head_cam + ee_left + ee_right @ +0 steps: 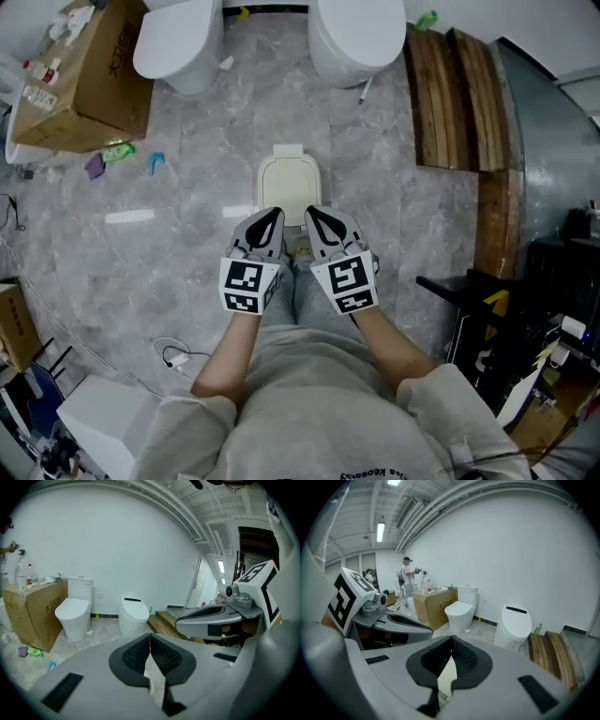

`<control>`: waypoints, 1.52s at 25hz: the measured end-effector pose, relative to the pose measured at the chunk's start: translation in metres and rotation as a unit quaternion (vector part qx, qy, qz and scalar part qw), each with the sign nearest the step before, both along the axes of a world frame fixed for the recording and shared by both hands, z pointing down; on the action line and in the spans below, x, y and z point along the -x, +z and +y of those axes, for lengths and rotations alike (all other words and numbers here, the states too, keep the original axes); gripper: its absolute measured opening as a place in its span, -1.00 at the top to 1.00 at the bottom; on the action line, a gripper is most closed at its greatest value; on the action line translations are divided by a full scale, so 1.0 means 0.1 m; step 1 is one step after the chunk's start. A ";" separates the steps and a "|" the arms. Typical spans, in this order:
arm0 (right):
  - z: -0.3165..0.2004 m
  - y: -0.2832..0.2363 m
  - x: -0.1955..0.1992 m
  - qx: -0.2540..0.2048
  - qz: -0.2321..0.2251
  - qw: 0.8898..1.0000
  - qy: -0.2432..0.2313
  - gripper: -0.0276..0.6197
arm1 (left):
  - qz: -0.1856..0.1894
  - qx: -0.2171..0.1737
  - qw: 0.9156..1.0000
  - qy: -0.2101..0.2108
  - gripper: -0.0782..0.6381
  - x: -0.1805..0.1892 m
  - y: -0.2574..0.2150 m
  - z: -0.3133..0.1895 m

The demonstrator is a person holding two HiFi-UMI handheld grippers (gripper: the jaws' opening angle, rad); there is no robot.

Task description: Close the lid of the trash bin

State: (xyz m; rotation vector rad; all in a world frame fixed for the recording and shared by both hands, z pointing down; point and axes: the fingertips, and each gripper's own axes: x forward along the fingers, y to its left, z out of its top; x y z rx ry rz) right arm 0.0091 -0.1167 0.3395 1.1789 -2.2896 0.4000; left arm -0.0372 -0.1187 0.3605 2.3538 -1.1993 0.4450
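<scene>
Left gripper (pixel 274 217): fingers closed, empty.
Right gripper (pixel 312 216): fingers closed, empty.
Cream plastic trash bin (pixel 288 153): on grey floor (pixel 178 262), far side of both, lid (pixel 289 183) down.

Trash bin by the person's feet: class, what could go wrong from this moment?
1. The trash bin looks closed, but the left gripper and right gripper overlap its near edge, so a gap there could go unnoticed.
2. A white cable lies on the floor beside the person; stepping back could snag it.
</scene>
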 end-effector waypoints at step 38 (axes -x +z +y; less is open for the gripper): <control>0.84 -3.01 -0.27 -0.279 -0.116 0.953 0.013 0.82 | -0.007 -0.214 0.976 -0.046 0.73 -0.08 -2.94 0.77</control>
